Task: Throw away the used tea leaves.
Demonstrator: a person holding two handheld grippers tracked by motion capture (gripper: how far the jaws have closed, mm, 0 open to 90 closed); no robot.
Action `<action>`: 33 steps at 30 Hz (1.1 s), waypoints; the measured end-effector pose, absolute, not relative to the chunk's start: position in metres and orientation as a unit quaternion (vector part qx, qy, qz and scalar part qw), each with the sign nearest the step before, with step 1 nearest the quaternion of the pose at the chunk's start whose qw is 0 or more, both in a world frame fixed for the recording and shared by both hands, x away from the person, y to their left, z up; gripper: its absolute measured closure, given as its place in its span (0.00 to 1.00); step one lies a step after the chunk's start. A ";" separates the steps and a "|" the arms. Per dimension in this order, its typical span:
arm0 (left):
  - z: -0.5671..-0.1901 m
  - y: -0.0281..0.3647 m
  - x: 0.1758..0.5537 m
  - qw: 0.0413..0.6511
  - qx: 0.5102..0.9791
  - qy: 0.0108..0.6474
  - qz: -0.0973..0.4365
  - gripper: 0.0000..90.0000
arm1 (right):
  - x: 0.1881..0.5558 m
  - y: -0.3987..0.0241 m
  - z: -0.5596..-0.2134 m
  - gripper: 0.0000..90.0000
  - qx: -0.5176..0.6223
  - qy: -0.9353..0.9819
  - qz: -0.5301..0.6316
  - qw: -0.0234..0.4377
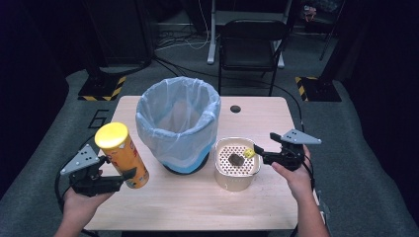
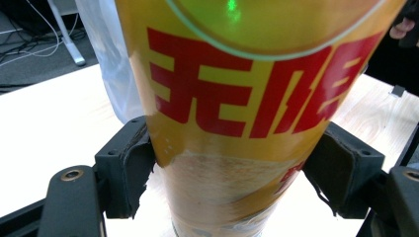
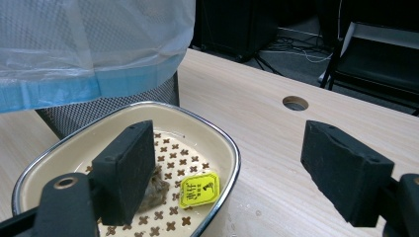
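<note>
Yellow and tall, the chip can (image 1: 122,155) sits tight in your left tongs (image 1: 118,178) — both black pads press its sides, and it leans a little above the wooden surface (image 1: 197,197). It hangs just left of the bin (image 1: 178,123) with the pale blue bag. Your right tongs (image 1: 261,148) are spread wide with nothing pinched. They hover at the right rim of the cream bowl (image 1: 237,170) — one pad over the inside, one outside. Inside the bowl lies a wet tea bag (image 3: 155,190) with its little yellow tag (image 3: 199,189) beside it.
</note>
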State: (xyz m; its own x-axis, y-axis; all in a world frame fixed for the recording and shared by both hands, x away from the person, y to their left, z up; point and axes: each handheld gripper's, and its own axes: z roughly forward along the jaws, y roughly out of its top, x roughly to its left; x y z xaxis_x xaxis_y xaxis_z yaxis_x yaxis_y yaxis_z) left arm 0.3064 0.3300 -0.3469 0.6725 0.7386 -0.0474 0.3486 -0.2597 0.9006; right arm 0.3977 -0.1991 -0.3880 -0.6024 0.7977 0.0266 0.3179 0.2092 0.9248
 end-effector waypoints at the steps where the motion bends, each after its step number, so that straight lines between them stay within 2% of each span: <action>1: -0.343 0.330 0.307 0.494 0.769 0.354 0.198 0.27 | 0.398 -0.199 -0.388 0.23 0.378 0.740 0.503 0.237; 17: -0.300 0.330 0.313 0.493 0.769 0.360 0.191 0.27 | 0.398 -0.200 -0.391 0.23 0.385 0.739 0.500 0.234; 33: -0.215 0.319 0.330 0.507 0.772 0.340 0.181 0.27 | 0.399 -0.201 -0.393 0.23 0.386 0.739 0.500 0.232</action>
State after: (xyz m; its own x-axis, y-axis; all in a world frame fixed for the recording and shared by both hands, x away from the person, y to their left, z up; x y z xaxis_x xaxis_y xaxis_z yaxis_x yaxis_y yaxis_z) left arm 0.3296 0.3186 -0.2150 0.7041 0.7072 -0.0650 0.3406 -0.2560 0.9047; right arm 0.3992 -0.2015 -0.3929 -0.5939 0.8034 0.0430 0.3385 0.2011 0.9192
